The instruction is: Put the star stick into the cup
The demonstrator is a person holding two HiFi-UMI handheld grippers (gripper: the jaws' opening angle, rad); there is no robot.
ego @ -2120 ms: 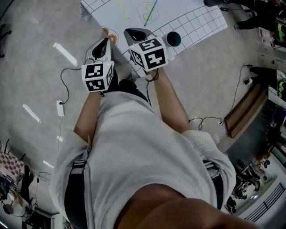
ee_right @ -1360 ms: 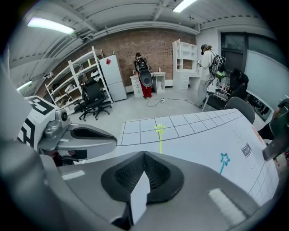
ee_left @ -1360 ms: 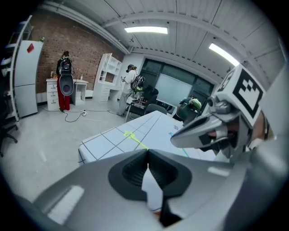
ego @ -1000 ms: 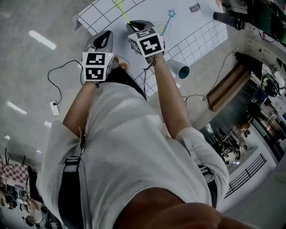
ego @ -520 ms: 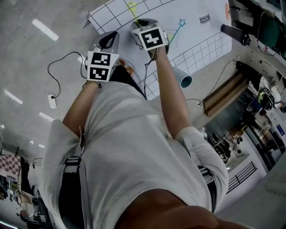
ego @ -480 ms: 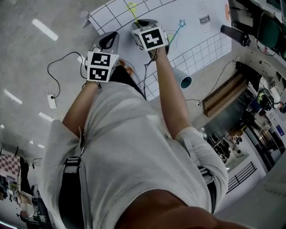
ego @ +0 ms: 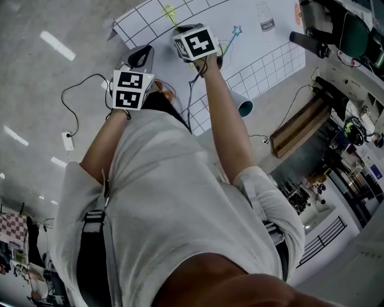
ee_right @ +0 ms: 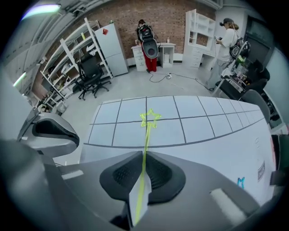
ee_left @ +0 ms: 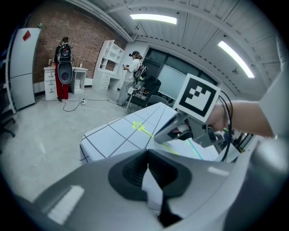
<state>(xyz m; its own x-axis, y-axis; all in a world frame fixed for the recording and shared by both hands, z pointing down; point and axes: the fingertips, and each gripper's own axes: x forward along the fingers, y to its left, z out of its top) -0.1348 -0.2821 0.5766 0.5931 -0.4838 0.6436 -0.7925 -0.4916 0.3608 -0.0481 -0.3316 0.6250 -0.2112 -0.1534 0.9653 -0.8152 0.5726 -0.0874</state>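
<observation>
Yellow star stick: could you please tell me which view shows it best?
Right gripper view: the stick runs full length up the middle. The head view shows only its star; the left gripper view a distant sliver.

A white short-sleeved T-shirt (ego: 174, 186) is worn, crossed by black harness straps (ego: 91, 220). The left gripper (ee_left: 148, 158) and right gripper (ee_right: 143, 158) are shelled in grey, each capped by a white cube (ego: 131, 90) with black square markers.
</observation>
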